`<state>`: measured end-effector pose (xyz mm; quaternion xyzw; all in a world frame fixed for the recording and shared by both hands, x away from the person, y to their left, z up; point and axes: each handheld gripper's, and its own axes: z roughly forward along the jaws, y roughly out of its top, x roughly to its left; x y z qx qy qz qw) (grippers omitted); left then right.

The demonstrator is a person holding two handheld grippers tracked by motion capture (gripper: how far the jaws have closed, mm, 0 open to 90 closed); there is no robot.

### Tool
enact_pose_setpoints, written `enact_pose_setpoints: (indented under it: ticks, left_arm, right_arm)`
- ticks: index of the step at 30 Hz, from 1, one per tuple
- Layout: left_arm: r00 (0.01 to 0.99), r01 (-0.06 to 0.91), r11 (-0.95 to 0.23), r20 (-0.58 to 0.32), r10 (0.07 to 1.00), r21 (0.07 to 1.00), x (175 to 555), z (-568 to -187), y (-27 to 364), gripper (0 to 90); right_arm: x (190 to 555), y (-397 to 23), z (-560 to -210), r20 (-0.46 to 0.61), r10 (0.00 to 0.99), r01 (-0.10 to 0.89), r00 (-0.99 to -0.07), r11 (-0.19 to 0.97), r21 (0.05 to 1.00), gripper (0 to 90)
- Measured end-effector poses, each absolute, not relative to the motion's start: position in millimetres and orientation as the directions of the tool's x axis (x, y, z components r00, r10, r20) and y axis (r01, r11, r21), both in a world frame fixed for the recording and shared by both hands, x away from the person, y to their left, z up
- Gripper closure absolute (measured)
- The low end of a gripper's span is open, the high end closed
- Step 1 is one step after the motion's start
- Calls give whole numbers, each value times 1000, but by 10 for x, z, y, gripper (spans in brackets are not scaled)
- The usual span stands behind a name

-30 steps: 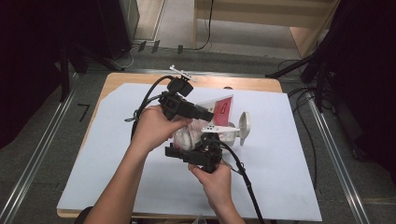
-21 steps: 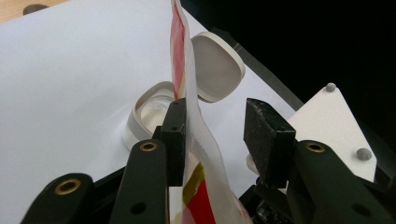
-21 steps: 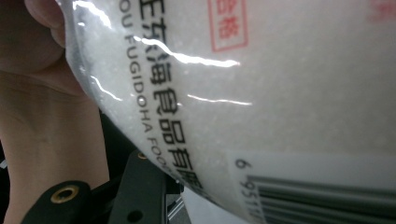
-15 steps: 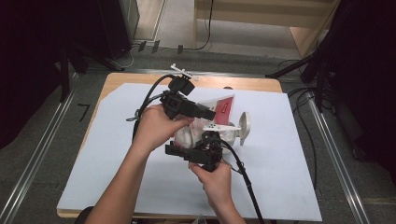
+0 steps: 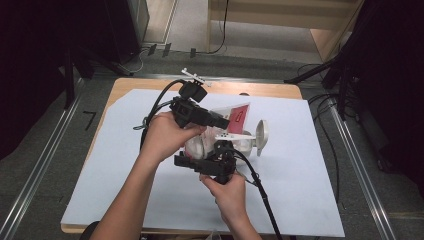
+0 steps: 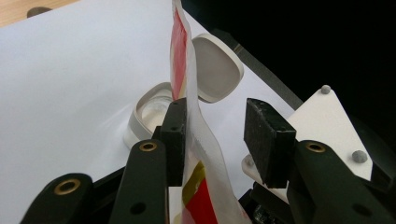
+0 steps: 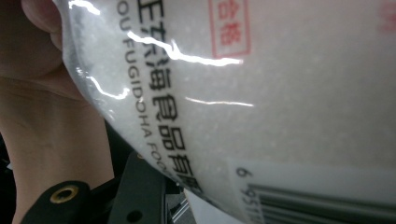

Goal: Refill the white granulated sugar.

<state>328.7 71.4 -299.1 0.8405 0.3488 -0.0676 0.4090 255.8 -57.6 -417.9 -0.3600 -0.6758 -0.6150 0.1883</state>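
A clear bag of white granules [image 5: 200,144] with a red label is held up over the middle of the white sheet. In the left gripper view its thin top edge [image 6: 201,140] runs between my jaws and touches one pad [image 6: 176,135], with a gap to the other pad. The left gripper [image 5: 224,122] is open. My right gripper [image 5: 220,152] sits low against the bag's underside. In the right gripper view the bag [image 7: 280,93] presses against the camera. One black finger [image 7: 135,189] shows below it and the other is hidden.
A white container [image 5: 248,145] with its hinged lid [image 5: 261,136] standing open sits just right of the bag, also as the container [image 6: 148,111] in the left gripper view. A white sheet [image 5: 310,190] covers the wooden table [image 5: 270,89]. A hand [image 7: 37,116] touches the bag.
My right hand and its gripper have shifted slightly left under the bag. The left hand, the bag and the container stay about where they were.
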Motion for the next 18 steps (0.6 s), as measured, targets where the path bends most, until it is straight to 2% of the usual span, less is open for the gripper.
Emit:
enact_pose_setpoints:
  ticks: [18]
  left_arm:
    - [749, 644, -438, -399, 529, 627, 3288, -2997, 738, 636]
  right_arm:
    - [2532, -549, -4179, 702, 254, 723, -665, -13, 690, 630]
